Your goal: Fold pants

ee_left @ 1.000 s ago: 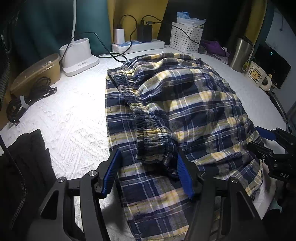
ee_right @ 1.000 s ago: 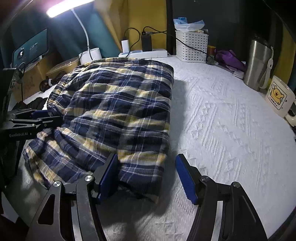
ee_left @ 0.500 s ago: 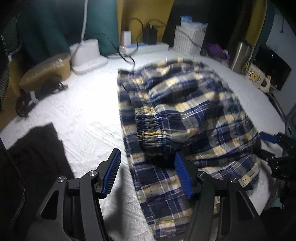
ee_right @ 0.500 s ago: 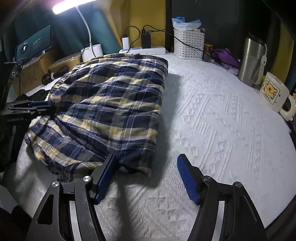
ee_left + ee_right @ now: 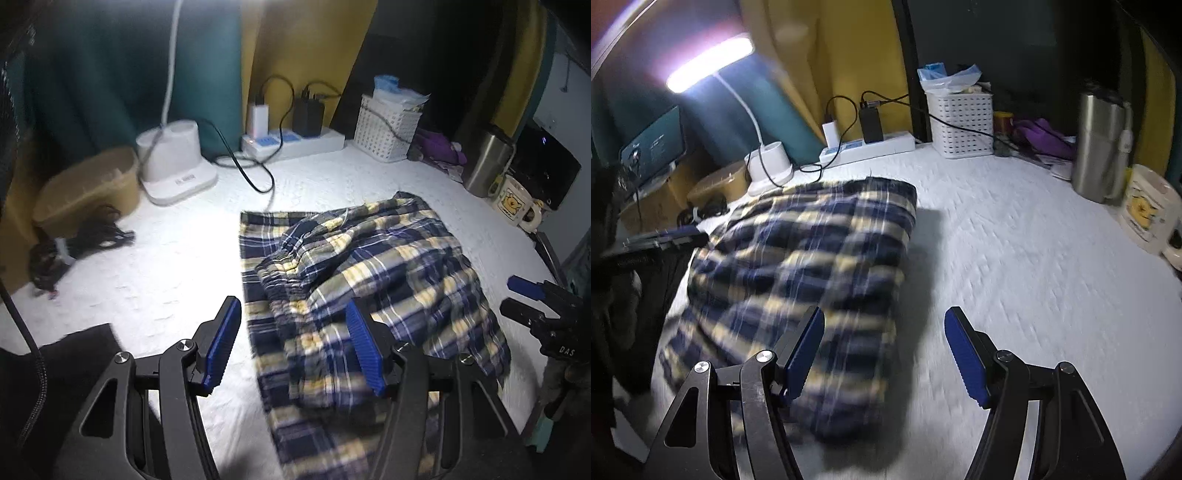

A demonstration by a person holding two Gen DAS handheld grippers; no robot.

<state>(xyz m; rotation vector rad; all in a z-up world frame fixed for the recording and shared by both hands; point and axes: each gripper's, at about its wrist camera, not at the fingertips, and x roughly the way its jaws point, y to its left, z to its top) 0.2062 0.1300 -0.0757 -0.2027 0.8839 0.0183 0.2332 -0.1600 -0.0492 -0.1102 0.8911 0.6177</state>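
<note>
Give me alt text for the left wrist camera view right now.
Plaid pants lie folded in a heap on a white textured cover, with the open left gripper over their near edge. The right gripper shows at the right edge.

Surface: white textured counter [image 5: 184, 258]
On it: plaid pants [image 5: 369, 266], lamp base [image 5: 173, 162], power strip [image 5: 295, 142], white basket [image 5: 388, 129], mug [image 5: 517, 199]

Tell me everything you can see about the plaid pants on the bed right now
The plaid pants look like soft woven cloth in navy, yellow and white checks, with a gathered elastic waistband. They lie folded over themselves in a loose, rumpled bundle on the white textured bedspread, one flat layer showing underneath. Neither the left gripper nor the right gripper is clamping them; both are open.
</note>
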